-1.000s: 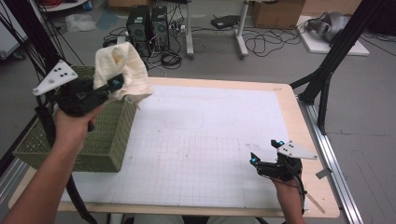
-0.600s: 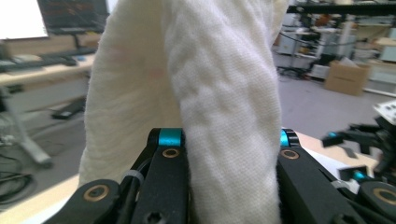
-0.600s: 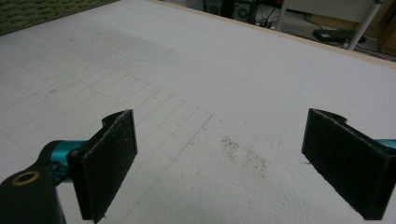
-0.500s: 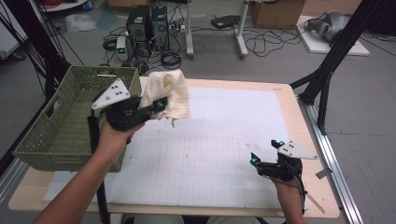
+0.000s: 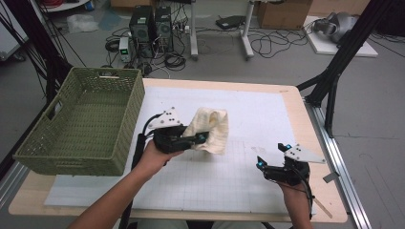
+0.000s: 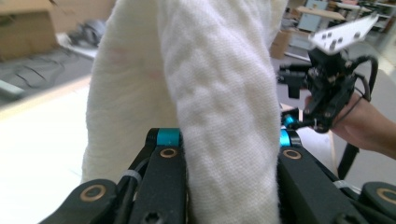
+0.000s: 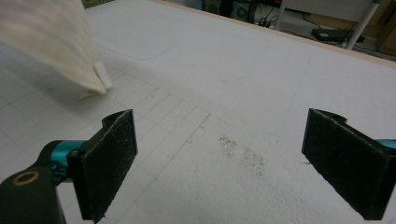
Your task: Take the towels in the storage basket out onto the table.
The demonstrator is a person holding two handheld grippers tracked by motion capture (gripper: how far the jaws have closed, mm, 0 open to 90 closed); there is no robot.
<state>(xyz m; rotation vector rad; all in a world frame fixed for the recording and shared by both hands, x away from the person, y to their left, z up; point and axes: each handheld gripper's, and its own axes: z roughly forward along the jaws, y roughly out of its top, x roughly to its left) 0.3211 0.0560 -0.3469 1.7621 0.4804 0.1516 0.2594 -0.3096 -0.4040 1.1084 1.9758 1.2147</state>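
My left gripper (image 5: pixel 203 138) is clamped on a cream cloth (image 5: pixel 210 128), both black jaws pressing into a thick fold of it, and they have just eased slightly apart while the fold stays pinched between them. In my left gripper view the cloth (image 6: pixel 196 93) hangs so close to the lens that its top and bottom edges are cut off and the table behind it is mostly hidden; I cannot tell how large the piece is or whether it is folded once or several times. Its weave is coarse and dimpled, off-white, bunched into soft vertical rolls. From the high view it hangs over the white gridded mat (image 5: pixel 248 119), near the middle, just right of the green woven basket (image 5: pixel 81 124). Whether its lower corner touches the mat I cannot make out. In my right gripper view a blurred corner of the cloth (image 7: pixel 56 46) hangs at the upper left. My right gripper (image 5: pixel 260 163) rests low on the mat near the table's right edge, jaws spread wide with nothing between them.
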